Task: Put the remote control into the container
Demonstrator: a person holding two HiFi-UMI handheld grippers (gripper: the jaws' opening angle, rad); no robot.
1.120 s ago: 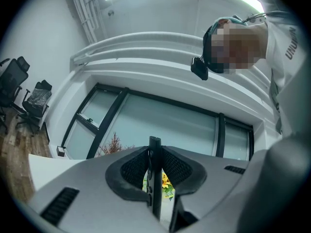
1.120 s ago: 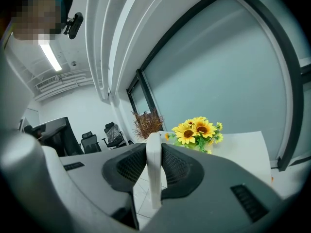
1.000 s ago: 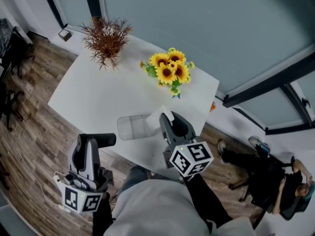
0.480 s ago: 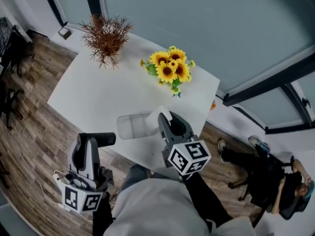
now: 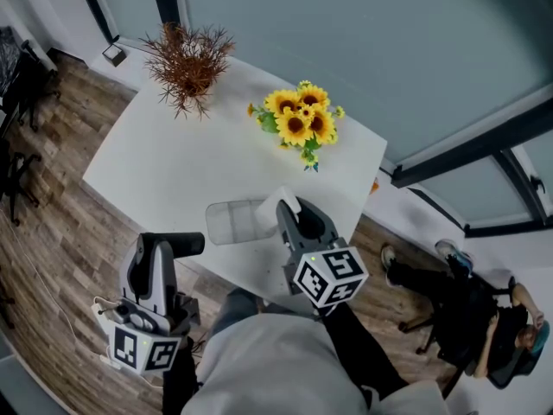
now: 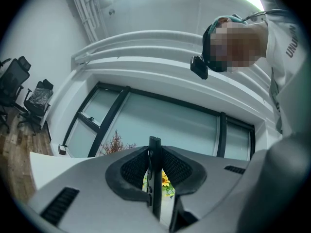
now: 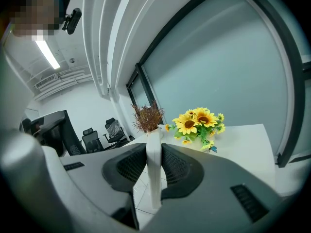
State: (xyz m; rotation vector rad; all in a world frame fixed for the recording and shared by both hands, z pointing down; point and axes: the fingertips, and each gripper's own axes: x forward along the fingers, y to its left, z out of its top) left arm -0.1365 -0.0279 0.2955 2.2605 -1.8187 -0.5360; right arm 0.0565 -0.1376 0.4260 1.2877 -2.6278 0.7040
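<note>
Our right gripper clamps a white remote control edge-on between its pads, with the slim body reaching past the fingertips. In the head view that far end sits at the right edge of the clear container on the white table. We cannot tell whether it touches. Our left gripper, off the table's near edge, pinches a black remote the same way.
</note>
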